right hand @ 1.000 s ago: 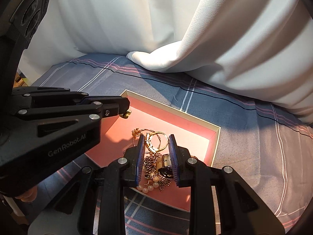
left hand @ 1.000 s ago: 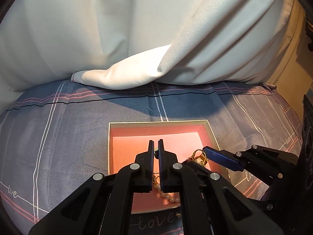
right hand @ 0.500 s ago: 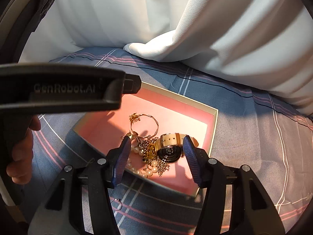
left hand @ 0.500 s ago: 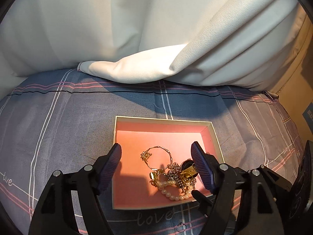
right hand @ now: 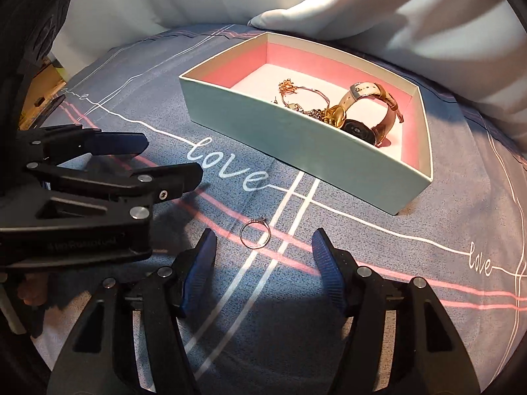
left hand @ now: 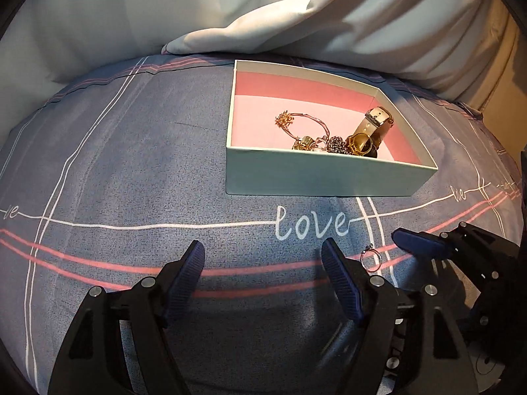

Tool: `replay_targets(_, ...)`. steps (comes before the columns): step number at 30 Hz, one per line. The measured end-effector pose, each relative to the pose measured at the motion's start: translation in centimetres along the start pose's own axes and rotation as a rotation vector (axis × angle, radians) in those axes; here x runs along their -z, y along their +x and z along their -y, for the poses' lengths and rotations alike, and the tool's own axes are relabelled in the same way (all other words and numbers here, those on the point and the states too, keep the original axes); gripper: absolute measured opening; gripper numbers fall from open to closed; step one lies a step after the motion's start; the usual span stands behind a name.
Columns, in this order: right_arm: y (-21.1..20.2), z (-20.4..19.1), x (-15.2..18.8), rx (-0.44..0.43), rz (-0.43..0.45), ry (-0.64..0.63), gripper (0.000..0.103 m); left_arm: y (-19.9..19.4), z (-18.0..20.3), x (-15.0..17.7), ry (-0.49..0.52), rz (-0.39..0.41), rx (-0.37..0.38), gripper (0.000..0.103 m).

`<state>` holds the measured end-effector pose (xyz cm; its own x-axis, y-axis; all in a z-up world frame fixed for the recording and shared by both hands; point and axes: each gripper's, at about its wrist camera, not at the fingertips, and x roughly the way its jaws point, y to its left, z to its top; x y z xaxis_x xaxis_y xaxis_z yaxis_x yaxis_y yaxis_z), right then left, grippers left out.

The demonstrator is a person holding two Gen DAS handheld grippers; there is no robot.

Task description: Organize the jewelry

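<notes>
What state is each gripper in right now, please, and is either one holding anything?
Left gripper: open, holding nothing.
Right gripper: open, holding nothing; the ring lies on the bedsheet ahead, between its fingers.

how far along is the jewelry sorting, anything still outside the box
Mostly done: the gold-cased watch and tangled gold chains lie in the pink-lined box. Neither open gripper, left or right, holds anything. Left: the thin silver ring on the bedsheet.

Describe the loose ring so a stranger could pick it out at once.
Start at the pale box on the blue bedsheet. In front of it, beside the word "love", lies a thin silver ring. It is the only jewelry outside the box.
</notes>
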<state>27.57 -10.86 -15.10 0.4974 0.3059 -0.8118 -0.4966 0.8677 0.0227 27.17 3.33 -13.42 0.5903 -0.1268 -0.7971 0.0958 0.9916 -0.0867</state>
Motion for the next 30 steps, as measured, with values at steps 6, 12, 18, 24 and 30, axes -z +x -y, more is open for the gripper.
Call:
replay_targets(6,-0.2,-0.4,0.4,-0.042,0.011,-0.005,0.021,-0.3,0.1,-0.5,0.015,0.014,-0.015,0.072)
replay_targets(12,-1.1,0.0,1.1,-0.068,0.025,0.045,0.020,-0.2,0.6,-0.1,0.026,0.006,-0.022,0.072)
replay_targets(18,-2.4,0.0,2.1,-0.064,0.034,0.067,0.020,-0.2,1.7,0.1,0.047,0.002,-0.007,0.072)
replay_targets(24,-3.8,1.3,1.7,-0.051,0.054,0.100,0.020,-1.0,3.5,-1.2,0.087,0.025,0.037,0.054)
replay_targets(30,-5.6,2.2,-2.2,-0.026,0.130,0.073,0.020,-2.9,3.7,-4.9,0.066,0.097,0.065,0.000)
